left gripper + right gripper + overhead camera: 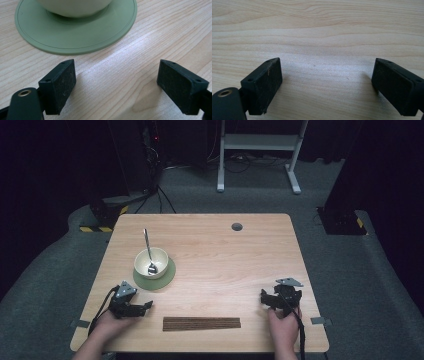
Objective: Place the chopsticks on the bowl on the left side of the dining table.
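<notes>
both tools apart, l tool (116,85) nr bowl (151,262), r tool (327,86) over bare table (225,255)

**Both tongs open and empty, low over the tabletop**

Left tongs (145,306): held in the left hand (111,322) near the tabletop's (220,255) front-left corner, body lying roughly level, jaws pointing inward along the front edge. Jaws spread wide, nothing between the pads (62,87).

Right tongs (266,297): held in the right hand (284,326) near the tabletop's front-right corner, jaws turned inward and slightly away from the person. Jaws wide apart, pads (265,86) bare, just above the tabletop's wood.
</notes>
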